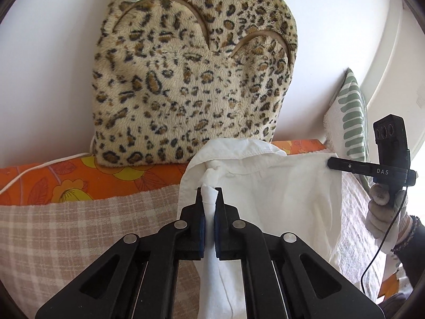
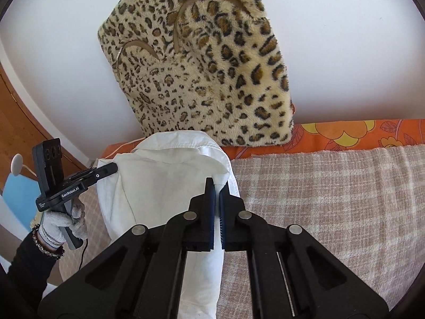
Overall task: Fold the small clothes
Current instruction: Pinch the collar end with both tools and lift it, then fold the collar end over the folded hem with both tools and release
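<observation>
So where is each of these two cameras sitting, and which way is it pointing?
Left wrist: rides on the left gripper, looking forward along its fingers at the white garment and leopard cushion; the gloved right hand shows at right.
Right wrist: rides on the right gripper, facing the same way; the gloved left hand shows at left.
Shared: garment, cushion, checked blanket.

Both wrist views look along their jaws, close over the bed (image 1: 66, 228). They share the leopard cushion (image 1: 196, 74) and the wall (image 2: 345, 53).

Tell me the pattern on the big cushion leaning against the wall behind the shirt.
Leopard print, dark spots on tan plush: the cushion shows best in the left wrist view.
</observation>
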A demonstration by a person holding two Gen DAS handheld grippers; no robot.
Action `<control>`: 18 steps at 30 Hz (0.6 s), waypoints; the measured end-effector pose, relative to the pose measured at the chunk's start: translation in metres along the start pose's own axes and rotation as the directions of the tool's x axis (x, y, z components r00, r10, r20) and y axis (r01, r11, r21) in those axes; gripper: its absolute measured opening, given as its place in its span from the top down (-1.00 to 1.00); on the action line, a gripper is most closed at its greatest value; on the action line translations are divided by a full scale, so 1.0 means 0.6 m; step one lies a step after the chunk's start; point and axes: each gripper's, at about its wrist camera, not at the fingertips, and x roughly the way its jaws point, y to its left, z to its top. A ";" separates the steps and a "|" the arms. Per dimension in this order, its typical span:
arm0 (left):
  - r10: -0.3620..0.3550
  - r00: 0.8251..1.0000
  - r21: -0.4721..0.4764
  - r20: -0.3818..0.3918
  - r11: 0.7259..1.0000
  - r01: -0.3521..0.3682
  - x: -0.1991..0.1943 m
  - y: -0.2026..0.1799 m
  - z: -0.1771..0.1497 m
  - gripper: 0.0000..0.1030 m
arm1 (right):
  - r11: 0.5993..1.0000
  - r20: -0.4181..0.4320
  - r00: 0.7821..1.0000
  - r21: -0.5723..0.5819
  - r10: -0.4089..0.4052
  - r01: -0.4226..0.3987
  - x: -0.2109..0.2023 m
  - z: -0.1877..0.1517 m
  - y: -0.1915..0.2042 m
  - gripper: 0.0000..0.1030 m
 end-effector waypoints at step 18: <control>0.016 0.997 0.141 0.073 0.990 -0.026 -0.194 -0.140 -0.089 0.93 | 0.988 0.112 0.993 -0.147 -0.031 0.048 -0.174 -0.118 0.140 0.94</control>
